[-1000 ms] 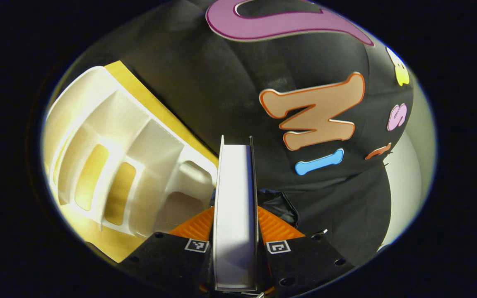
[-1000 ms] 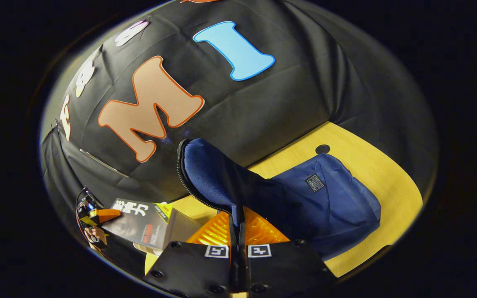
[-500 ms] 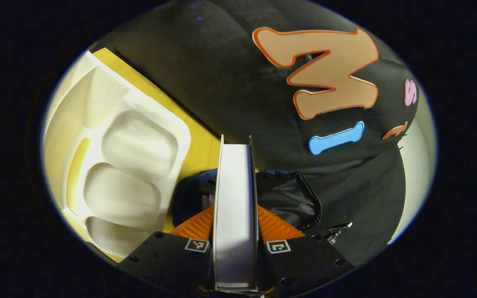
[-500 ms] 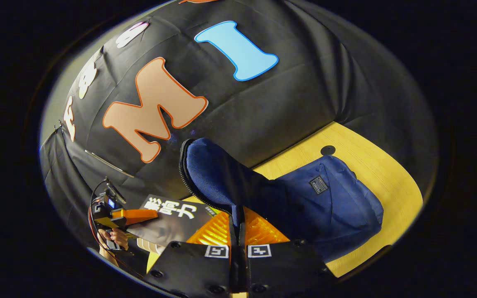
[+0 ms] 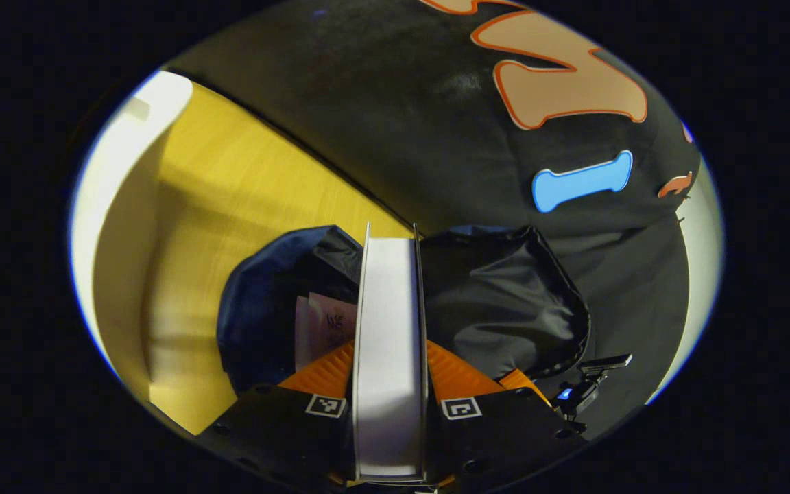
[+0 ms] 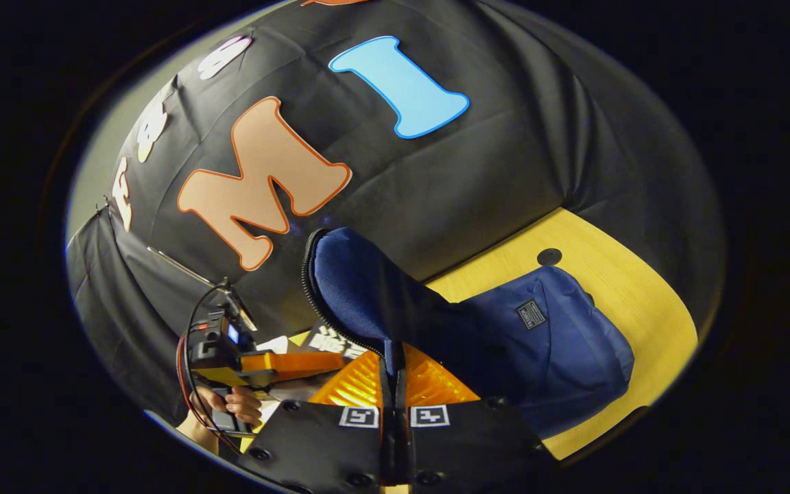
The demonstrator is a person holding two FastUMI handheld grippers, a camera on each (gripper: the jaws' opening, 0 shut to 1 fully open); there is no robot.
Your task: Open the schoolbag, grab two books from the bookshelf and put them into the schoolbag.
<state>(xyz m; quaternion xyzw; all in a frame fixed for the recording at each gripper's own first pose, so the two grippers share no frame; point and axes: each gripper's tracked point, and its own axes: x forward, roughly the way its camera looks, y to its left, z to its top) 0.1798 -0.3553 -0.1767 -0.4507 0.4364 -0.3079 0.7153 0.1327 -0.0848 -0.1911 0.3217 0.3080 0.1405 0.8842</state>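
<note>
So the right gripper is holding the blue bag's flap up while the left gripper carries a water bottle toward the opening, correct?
Not a bottle. In the left gripper view the left gripper is clamped on a book, edge-on, above the open schoolbag. The right gripper does pinch the flap up.

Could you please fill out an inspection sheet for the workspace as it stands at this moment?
Surface: yellow wooden table, bare beside the bag.
Job's things: blue schoolbag open, flap lifted; book edge-on above the opening; another book inside.
Clutter: white object at table edge, blurred.
Grippers: left gripper shut on the book; right gripper shut on the flap.
Cables: red and black wires on the left gripper.
Surroundings: black cloth wall.
</note>
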